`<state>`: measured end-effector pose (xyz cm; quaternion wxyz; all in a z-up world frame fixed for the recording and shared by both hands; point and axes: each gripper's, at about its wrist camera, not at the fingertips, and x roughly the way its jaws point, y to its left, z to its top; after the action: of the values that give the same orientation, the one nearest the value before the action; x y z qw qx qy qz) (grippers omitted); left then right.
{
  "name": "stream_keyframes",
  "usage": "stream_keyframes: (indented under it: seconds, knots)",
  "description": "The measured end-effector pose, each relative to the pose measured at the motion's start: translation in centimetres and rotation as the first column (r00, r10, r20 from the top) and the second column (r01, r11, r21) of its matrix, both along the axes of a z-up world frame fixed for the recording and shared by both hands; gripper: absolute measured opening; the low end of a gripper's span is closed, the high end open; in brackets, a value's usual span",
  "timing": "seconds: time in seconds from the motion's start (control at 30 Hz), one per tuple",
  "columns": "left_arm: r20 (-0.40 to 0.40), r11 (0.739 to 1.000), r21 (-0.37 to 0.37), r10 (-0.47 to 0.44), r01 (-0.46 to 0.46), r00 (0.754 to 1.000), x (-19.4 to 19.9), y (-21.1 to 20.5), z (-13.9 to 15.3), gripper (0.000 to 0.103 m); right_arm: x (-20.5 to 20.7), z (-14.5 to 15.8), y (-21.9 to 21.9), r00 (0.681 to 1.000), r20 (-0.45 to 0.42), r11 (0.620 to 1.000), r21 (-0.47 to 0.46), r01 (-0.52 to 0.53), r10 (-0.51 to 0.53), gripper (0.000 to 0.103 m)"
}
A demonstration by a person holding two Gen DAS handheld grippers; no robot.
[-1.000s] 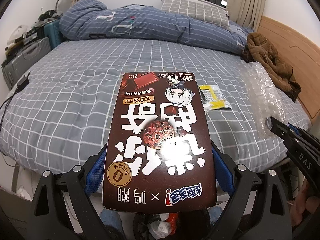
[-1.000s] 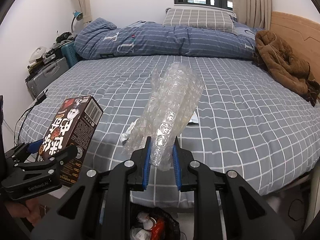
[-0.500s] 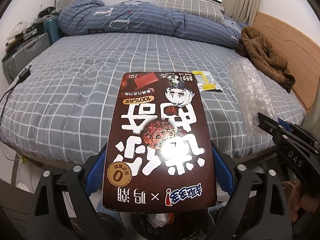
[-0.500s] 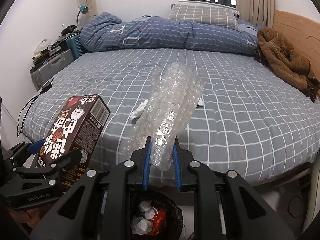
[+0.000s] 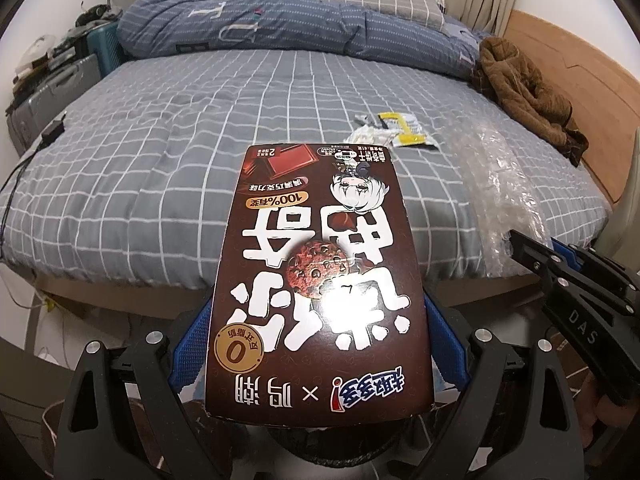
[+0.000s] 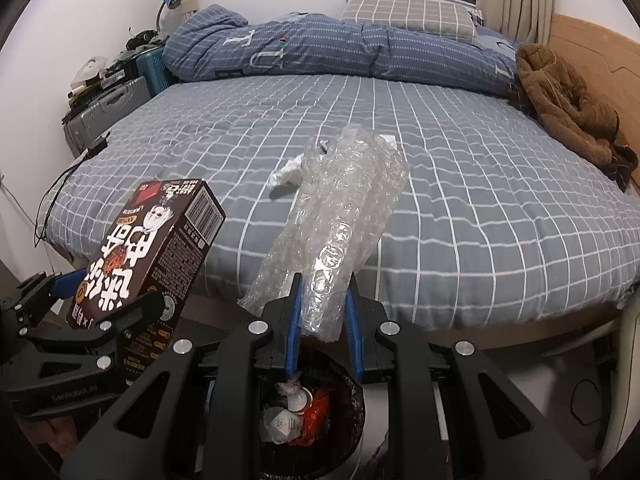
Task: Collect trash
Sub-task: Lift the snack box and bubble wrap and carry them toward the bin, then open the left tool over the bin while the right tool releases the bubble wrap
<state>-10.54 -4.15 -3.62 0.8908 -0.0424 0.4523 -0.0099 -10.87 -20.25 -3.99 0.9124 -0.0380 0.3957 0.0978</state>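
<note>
Now clear of the bed's [image 6: 440, 200] near edge, both grippers have reached the trash bin [image 6: 312, 412]: left gripper [image 5: 318, 344] jaws pinching cookie box [image 5: 316, 280], right gripper [image 6: 322, 320] jaws pinching bubble wrap [image 6: 340, 220], ready for dropping.

On the bed [image 6: 460, 184] a wrapper [image 5: 406, 134] lies mid-mattress, a jacket [image 6: 568, 108] at its right edge, a bin [image 6: 312, 416] before its foot.

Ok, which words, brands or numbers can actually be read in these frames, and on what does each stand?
"100%", upside down: front of the brown cookie box clamped in the left gripper.
"0", in a gold circle: same box front.
"DAS": arm of the right gripper, seen from the left wrist view.
"T": blue quilt.
Chinese characters on the box: large but not transcribed here; its side print and barcode are too small.
Yellow wrapper on the bed: unreadable.
</note>
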Motion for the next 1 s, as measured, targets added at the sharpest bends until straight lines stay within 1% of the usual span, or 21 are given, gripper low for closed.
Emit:
stream_keyframes:
  seconds: [0.07,0.4,0.57,0.67,0.8,1.0]
  knots:
    - [-0.013,1.0,0.003,0.005,-0.004,1.0,-0.5,0.1,-0.4,0.089,-0.4,-0.4,-0.1,1.0,-0.009,1.0,-0.013,-0.001,0.001,0.019]
    - [-0.079,1.0,0.005,0.007,-0.007,0.997,-2.6,0.0,-2.3,0.089,-1.9,-2.5,-0.8,0.996,-0.088,1.0,-0.02,0.008,-0.01,0.019]
    - [-0.137,1.0,-0.008,0.008,-0.009,0.991,-3.8,-0.1,-3.6,0.089,-2.8,-3.4,-0.6,0.992,-0.127,1.0,-0.029,0.004,-0.008,0.019]
    - [-0.157,1.0,-0.006,0.012,-0.013,0.988,-4.5,-0.1,-4.1,0.089,-3.5,-3.7,-0.7,0.99,-0.14,0.999,-0.034,0.002,-0.007,0.019]
    - [-0.187,0.999,-0.026,0.018,-0.023,0.982,-5.8,0.2,-4.6,0.089,-4.5,-4.2,-1.0,0.987,-0.163,0.999,-0.033,0.005,-0.01,0.019]
    - [-0.221,1.0,-0.014,0.023,-0.027,0.975,-7.1,0.2,-6.0,0.089,-6.0,-5.8,-1.7,0.978,-0.209,0.999,-0.039,0.014,-0.022,0.019]
